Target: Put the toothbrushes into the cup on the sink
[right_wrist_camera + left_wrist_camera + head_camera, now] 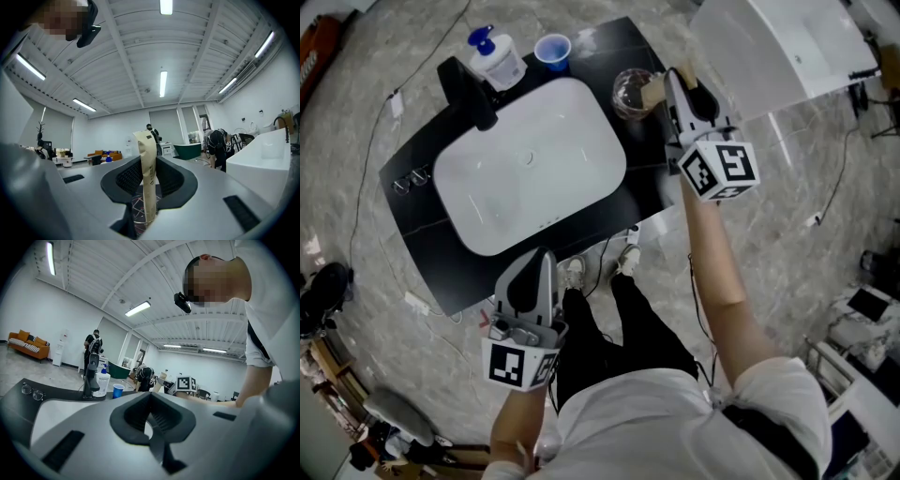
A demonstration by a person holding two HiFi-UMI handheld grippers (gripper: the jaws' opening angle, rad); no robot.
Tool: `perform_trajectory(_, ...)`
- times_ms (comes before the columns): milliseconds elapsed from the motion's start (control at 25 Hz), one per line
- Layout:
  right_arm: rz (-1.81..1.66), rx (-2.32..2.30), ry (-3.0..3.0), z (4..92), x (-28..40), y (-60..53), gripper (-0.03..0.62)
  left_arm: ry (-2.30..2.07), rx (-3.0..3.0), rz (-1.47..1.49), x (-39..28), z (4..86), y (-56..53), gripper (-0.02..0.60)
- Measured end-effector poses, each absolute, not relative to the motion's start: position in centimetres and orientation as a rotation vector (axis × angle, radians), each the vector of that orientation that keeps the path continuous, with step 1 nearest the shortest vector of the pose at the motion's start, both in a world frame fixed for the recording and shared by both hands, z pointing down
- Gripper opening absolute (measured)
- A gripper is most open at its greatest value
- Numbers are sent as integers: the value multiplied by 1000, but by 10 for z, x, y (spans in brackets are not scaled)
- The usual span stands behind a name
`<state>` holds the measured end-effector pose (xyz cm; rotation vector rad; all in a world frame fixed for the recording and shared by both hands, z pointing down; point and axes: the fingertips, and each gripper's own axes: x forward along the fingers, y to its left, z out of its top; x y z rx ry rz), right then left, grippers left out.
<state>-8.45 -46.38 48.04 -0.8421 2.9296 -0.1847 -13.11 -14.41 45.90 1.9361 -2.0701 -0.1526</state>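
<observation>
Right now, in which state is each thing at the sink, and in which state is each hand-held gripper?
beige paper-wrapped toothbrush: upright, lower end in the clear glass cup.
right hand-held gripper: shut on the beige paper-wrapped toothbrush.
clear glass cup: upright on the black counter.
left hand-held gripper: shut, nothing between its jaws.
blue plastic cup: upright, mouth open.
white pump bottle with blue top: upright.

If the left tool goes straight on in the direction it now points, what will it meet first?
Probably the white sink: the left tool sits at its front edge, aimed across it. Passing above it, the blue cup behind would come next; depth is unclear.
</observation>
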Motion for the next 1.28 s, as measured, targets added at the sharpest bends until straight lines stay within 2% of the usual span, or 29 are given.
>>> perform_trajectory(80,-183,-852,2938,485,-83,-463,96,-2073,1930,-155,-132,461,-143,3)
perform_trajectory(160,-177,-864,2943,489,-81,-463,134,-2074,1926,-149,-134,462,-143,3)
perform_trajectory(480,-154,-899,2953,487,-71,-466,172,-2089,1936,-159,-134,455,-145,3)
perform_trajectory(680,-104,-935,2959,476,-52,-465,172,-2100,1948,-170,-134,448,-146,3)
perform_trajectory(1000,-74,-1022,3006,462,14,-440,170,-2107,2005,-187,-134,426,-148,3)
perform_trajectory(1280,-78,-1071,2985,441,51,-422,126,-2112,2061,-211,-135,400,-147,3)
